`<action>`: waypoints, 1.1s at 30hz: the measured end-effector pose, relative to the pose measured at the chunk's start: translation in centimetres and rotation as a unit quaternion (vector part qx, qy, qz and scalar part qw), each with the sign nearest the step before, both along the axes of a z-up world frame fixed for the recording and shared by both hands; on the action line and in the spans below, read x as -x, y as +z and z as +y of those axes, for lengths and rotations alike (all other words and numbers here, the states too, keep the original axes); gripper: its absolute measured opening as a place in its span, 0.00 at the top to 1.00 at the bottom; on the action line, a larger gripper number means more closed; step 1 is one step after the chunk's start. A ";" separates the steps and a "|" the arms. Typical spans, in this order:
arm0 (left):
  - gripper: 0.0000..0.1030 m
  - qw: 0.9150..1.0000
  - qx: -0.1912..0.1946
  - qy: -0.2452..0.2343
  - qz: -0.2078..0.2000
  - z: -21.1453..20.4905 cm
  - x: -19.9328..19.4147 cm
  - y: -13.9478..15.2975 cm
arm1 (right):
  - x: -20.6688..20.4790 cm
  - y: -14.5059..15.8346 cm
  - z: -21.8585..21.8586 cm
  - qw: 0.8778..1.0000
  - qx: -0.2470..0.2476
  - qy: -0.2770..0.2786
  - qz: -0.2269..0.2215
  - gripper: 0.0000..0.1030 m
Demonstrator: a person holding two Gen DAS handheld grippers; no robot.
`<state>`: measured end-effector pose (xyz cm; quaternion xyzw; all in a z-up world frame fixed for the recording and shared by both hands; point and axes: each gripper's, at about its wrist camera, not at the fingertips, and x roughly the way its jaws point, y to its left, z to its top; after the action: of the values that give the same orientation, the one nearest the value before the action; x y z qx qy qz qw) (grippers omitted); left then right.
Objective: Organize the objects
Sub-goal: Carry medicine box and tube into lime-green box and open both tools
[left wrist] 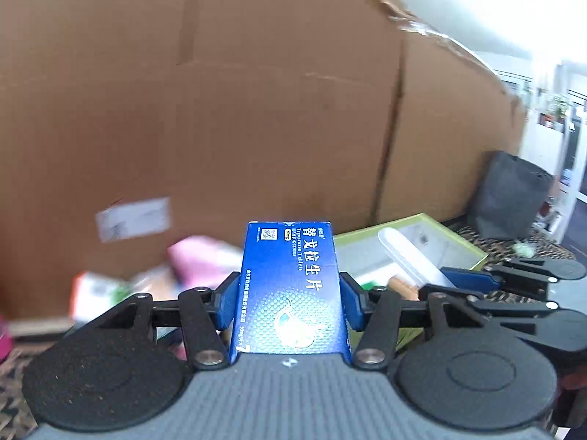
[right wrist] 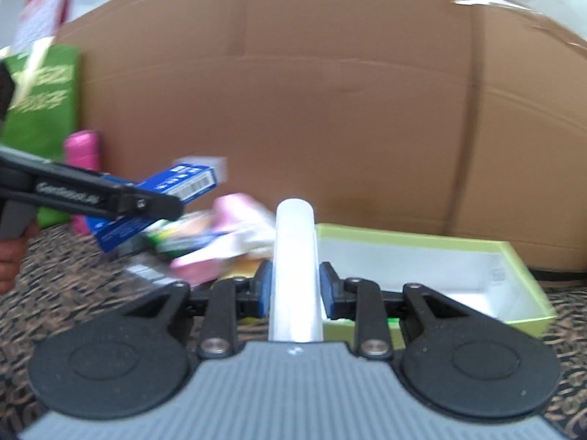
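The left gripper is clamping a blue tablet box, holding it clear of the surface. The right gripper is gripping a translucent white tube, with the green-rimmed tray lying at 3 o'clock of it.

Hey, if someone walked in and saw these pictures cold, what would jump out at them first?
Most likely the blue medicine box clamped in the left gripper, dead centre of the left wrist view, and the translucent white tube pinched in the right gripper. Behind both stands a big brown cardboard box, filling the background. An open tray with lime-green edges sits on the patterned surface, right of a jumble of small packages.
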<state>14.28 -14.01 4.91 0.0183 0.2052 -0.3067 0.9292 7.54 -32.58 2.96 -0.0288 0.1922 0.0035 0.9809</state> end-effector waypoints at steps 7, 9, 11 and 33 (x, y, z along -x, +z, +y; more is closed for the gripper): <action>0.43 0.999 -0.002 -0.027 0.021 -9.4 -4.0 -1.0 | -5.2 -0.6 -8.0 0.996 0.004 -0.090 0.008 0.74; 0.43 0.999 -0.002 -0.030 0.035 -11.4 -5.0 -2.0 | -6.6 -1.4 -9.3 0.995 0.005 -0.100 0.019 0.74; 0.43 0.999 -0.009 -0.030 0.044 -13.1 -5.8 -3.1 | -7.9 -2.2 -10.3 0.994 0.007 -0.102 0.029 0.74; 0.02 0.998 -0.052 0.045 -0.005 -12.8 -3.0 -2.6 | -5.9 -1.4 -10.3 0.996 -0.016 -0.086 -0.008 0.00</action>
<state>17.27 -26.77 2.28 0.0593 0.2167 -0.2533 0.9409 13.48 -42.92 1.52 0.0035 0.1863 -0.0782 0.9794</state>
